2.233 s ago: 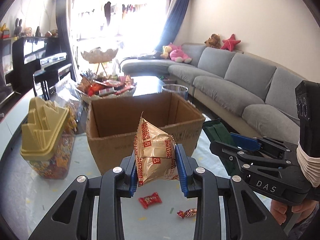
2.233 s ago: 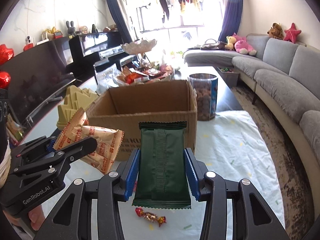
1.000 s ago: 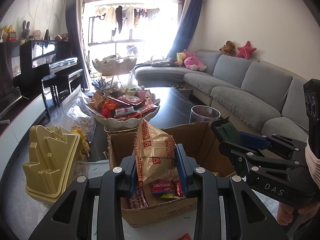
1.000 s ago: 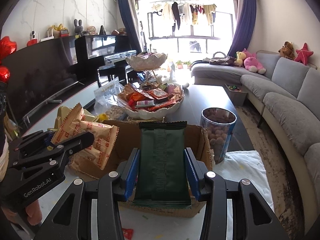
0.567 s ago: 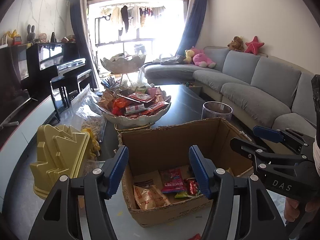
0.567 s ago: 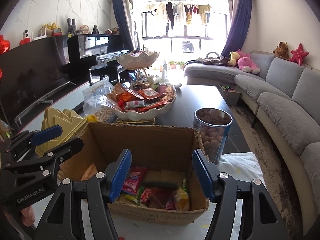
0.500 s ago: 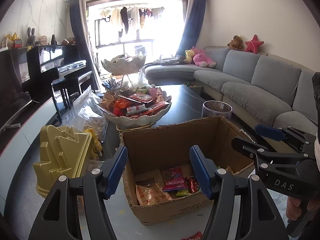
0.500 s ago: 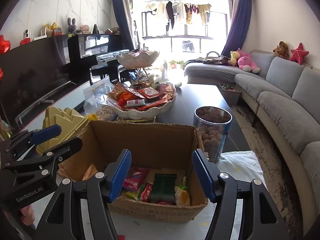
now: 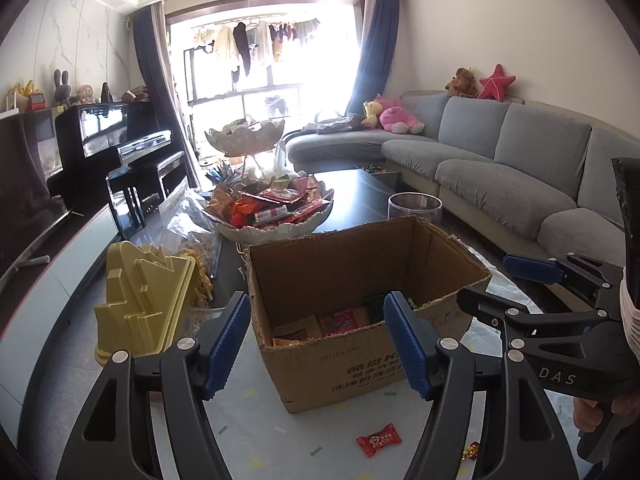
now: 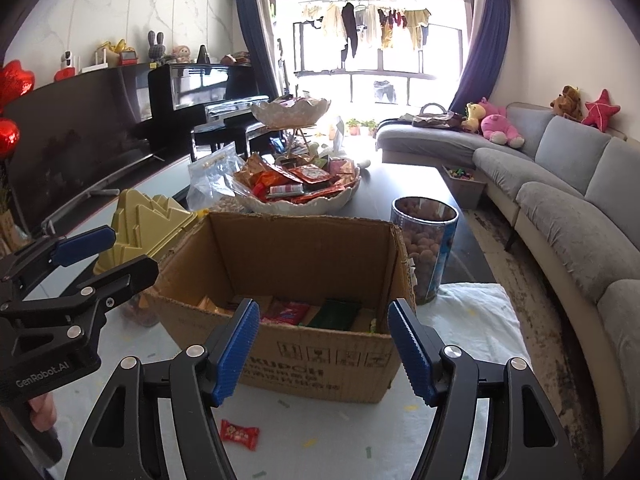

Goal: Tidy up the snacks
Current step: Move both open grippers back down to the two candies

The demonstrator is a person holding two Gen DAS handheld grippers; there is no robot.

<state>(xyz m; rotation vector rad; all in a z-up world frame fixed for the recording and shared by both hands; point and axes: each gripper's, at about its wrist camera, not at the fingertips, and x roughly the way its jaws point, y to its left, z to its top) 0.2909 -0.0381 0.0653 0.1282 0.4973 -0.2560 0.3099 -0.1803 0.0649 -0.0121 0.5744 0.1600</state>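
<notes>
The cardboard box (image 9: 352,276) stands open-topped on the pale cloth-covered table (image 10: 472,312) straight ahead of me, and the snacks lie inside it: a green packet (image 10: 335,314) flat on the bottom, a red packet (image 9: 341,321) beside it, a tan biscuit packet (image 9: 297,332) nearer the left wall. I hold my left gripper (image 9: 318,344) tilted downward toward the box's near wall, its blue pads well apart after just opening, with nothing between them. My right gripper (image 10: 322,348) sits beside it at much the same downward tilt, jaws also roughly half spread after opening, gripping nothing. Each gripper shows in the other's view as a black side profile; of my hands I see only fingers wrapped on the handles at the frame edges. Two wrapped candies remain on the cloth in front of the box: a red candy (image 9: 378,439) in plain view and a gold-and-red candy (image 9: 471,450) partly cut off behind my left gripper's finger. The box's near wall hides most of its contents, and the printing on its side is too blurred to read. Left of the box stands a yellow-lidded container (image 9: 144,304); behind it, a shell-shaped bowl of snacks (image 10: 298,188) and a clear cylinder of round snacks (image 10: 426,250).
</notes>
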